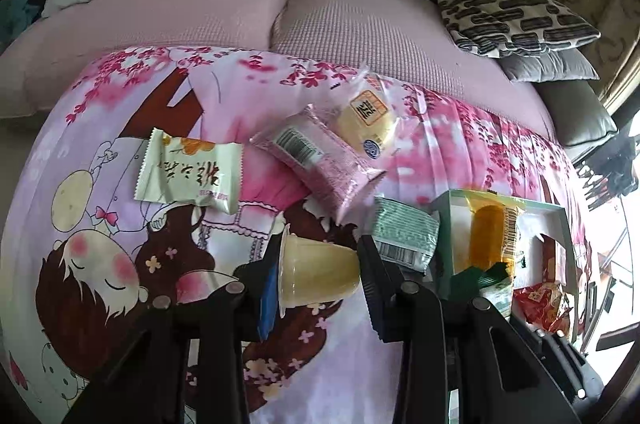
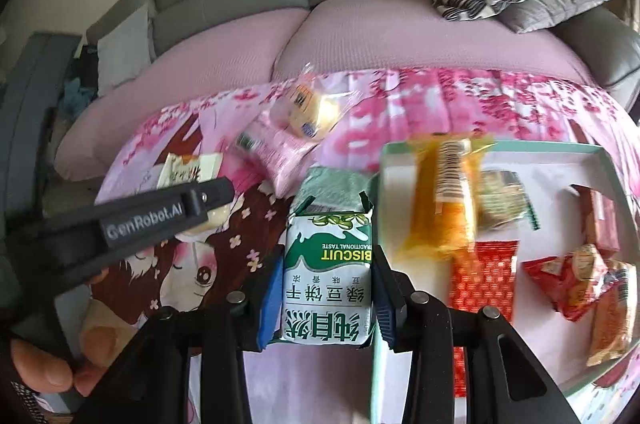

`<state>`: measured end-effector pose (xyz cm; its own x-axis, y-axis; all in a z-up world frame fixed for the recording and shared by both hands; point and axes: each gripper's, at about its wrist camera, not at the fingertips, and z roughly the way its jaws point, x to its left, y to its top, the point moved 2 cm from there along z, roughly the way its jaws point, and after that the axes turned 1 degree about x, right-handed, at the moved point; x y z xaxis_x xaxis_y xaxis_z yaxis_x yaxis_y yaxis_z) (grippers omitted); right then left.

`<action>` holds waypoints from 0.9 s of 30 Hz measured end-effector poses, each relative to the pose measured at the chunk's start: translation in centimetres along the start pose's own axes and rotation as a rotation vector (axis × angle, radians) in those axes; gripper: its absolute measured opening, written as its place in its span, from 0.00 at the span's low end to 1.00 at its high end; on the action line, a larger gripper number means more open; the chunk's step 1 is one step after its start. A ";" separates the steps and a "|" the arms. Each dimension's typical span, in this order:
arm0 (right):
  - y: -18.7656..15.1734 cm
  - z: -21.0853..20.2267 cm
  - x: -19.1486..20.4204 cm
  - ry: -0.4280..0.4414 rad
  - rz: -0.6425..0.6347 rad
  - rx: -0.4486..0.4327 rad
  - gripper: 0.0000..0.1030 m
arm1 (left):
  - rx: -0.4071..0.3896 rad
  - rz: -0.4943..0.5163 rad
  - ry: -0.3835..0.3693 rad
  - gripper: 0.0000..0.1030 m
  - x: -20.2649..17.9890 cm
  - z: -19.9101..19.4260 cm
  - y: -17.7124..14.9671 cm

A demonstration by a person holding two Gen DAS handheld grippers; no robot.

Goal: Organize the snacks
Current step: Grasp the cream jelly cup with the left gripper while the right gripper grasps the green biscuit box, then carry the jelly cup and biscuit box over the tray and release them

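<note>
Snacks lie on a glossy cartoon-print cloth spread over a pink waffle-textured sofa cushion. Your left gripper clamps a translucent yellow jelly cup on its side, flared rim against the left pad. Your right gripper squeezes a crinkled green-and-white foil biscuit pack between blue ribbed pads. Just beside it, a shallow white box with a mint rim holds an orange sachet and red wrappers.

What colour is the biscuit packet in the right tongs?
Green and white biscuit packet, with yellow lettering; clearest in the right wrist view.
</note>
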<state>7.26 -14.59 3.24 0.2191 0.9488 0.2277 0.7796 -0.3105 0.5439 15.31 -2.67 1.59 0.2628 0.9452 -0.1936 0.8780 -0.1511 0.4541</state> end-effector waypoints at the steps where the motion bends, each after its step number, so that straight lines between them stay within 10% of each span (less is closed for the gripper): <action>1: 0.0 -0.4 -0.4 -0.001 0.007 -0.007 0.41 | 0.001 -0.002 -0.003 0.37 0.0 0.0 0.0; 12: 0.4 -4.1 -5.5 -0.025 0.108 -0.087 0.41 | -0.041 0.009 -0.054 0.37 -1.4 -1.8 0.1; 27: -0.4 -9.0 -19.4 -0.199 0.397 -0.173 0.41 | -0.027 0.302 -0.175 0.37 -13.2 -2.3 -3.1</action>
<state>-2.59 -33.39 5.82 0.6019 0.7421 0.2949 0.5075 -0.6406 0.5763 8.15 -14.05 4.74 0.5757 0.7947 -0.1924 0.7402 -0.4065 0.5357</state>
